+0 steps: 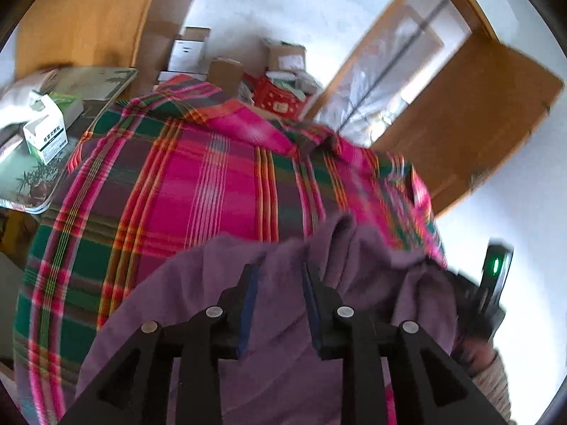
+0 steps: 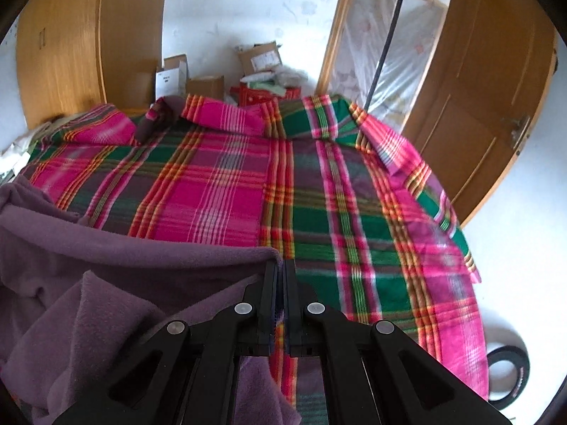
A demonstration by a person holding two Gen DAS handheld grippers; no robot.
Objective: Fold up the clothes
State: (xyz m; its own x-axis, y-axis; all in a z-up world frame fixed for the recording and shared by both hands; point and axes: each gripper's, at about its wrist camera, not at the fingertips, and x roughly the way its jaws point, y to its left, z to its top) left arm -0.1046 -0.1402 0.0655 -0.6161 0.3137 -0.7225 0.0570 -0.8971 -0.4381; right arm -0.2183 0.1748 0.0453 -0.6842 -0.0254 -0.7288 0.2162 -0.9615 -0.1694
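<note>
On the bed, spread with a pink, green and red plaid blanket (image 2: 319,191), lies the purple fleece garment (image 2: 117,265), bunched in soft folds at the near edge, and both grippers are right on it.

Over to the right gripper (image 2: 282,276): its jaws are pressed together, and a thin edge of the purple fleece is pinched between the pads, the hem stretching away to the left in a taut ridge across the plaid. More of the cloth hangs in loose folds below and left of that gripper.

Now the left gripper (image 1: 280,272): its jaws stand spread, blue pads facing each other with a clear gap, and the fleece (image 1: 219,301) lies under and between them. Whether the pads touch the cloth I cannot tell; nothing is clamped there. In the left wrist view the other gripper's body, with a green light (image 1: 495,265), shows at the right edge, and a sleeve (image 1: 492,386) in a light knit sits just below it.

Beyond the bed, cardboard boxes (image 2: 262,57) and a red box (image 1: 280,101) are stacked against the white wall. A wooden door (image 2: 489,106) stands open on the right. On the left, a desk (image 1: 35,191) with a plant-print top carries a small white carton (image 1: 48,138).
</note>
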